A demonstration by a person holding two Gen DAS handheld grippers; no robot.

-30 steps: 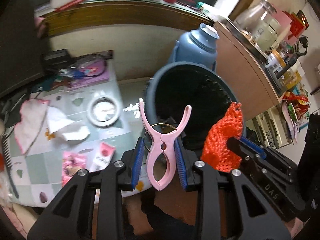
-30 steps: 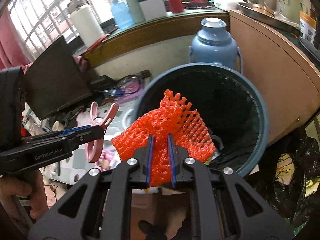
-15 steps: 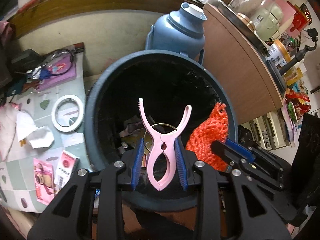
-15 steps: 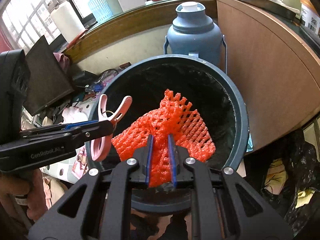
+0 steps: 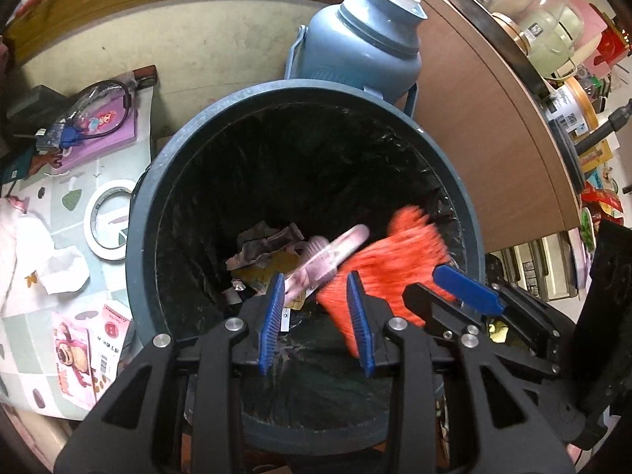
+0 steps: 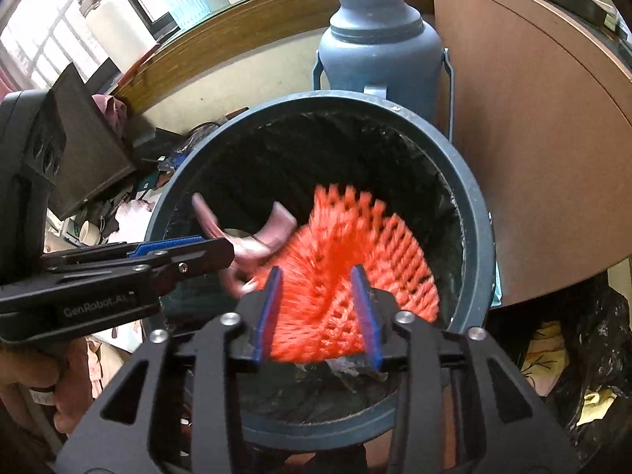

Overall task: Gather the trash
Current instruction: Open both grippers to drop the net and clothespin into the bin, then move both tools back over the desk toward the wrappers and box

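Observation:
A dark blue trash bin (image 5: 142,213) with a black liner fills both views (image 6: 480,213). My left gripper (image 5: 316,308) is open over the bin, and a blurred pink clothes peg (image 5: 331,256) is falling out of it. My right gripper (image 6: 318,308) is open over the bin, and a blurred orange foam net (image 6: 355,252) drops between its fingers. The net also shows in the left wrist view (image 5: 395,256), the peg in the right wrist view (image 6: 252,237). Crumpled wrappers (image 5: 264,249) lie at the bin's bottom.
A blue thermos jug (image 5: 355,47) stands behind the bin, beside a brown cabinet (image 5: 493,126). Left of the bin, a table (image 5: 51,185) holds a tape roll (image 5: 106,217), crumpled tissue (image 5: 63,268), pink packets (image 5: 79,347) and cables. A black bag (image 6: 572,355) lies at right.
Both grippers have opened over the bin. The pink peg and the orange net have left the fingers and are falling into the bin.

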